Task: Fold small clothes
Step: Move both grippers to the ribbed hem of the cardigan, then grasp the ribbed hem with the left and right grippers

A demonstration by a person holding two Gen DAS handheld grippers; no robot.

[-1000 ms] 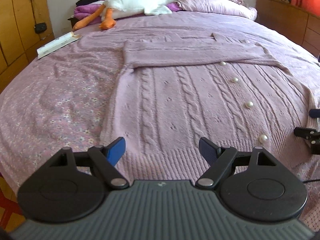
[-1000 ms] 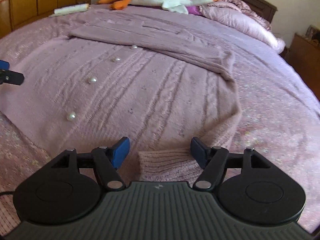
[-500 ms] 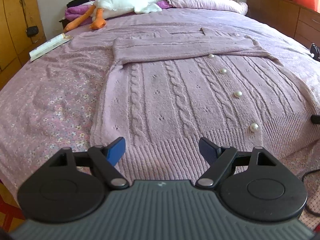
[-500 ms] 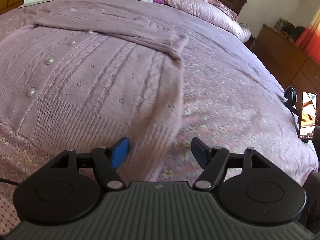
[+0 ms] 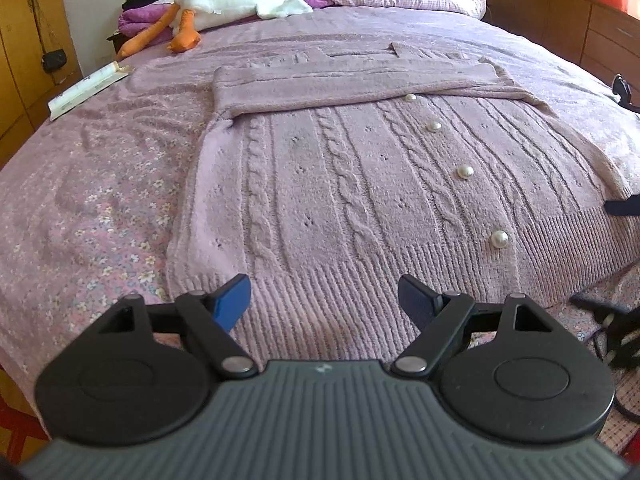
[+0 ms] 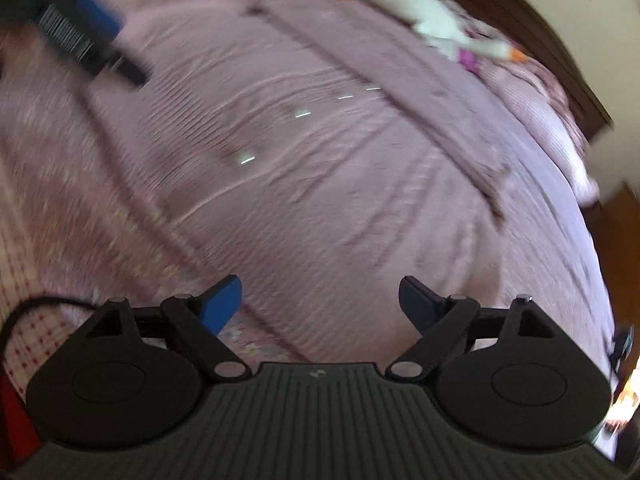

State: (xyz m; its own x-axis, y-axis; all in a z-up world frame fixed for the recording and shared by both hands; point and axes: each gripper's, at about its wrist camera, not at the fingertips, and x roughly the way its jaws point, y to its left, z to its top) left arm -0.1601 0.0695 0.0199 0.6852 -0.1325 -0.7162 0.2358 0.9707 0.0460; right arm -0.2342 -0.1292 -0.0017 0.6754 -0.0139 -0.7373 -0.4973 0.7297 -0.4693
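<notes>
A pink cable-knit cardigan [image 5: 340, 184] with pearl buttons [image 5: 465, 171] lies flat on the bed, its sleeves folded across the chest. My left gripper [image 5: 324, 300] is open and empty, just above the ribbed hem near its left corner. My right gripper [image 6: 320, 300] is open and empty, over the hem at the cardigan's [image 6: 340, 168] right side; that view is blurred by motion. The left gripper shows in the right wrist view [image 6: 92, 36] at upper left.
A floral pink bedspread [image 5: 92, 200] covers the bed. A white plush goose [image 5: 240, 0] and pillows lie at the headboard. A book [image 5: 86, 90] lies at the bed's left edge. Wooden drawers [image 5: 560, 16] stand at right, a wardrobe at left.
My left gripper has pulled back toward the hem's left corner. My right gripper has swung fast, its view now tilted and blurred; both stay open.
</notes>
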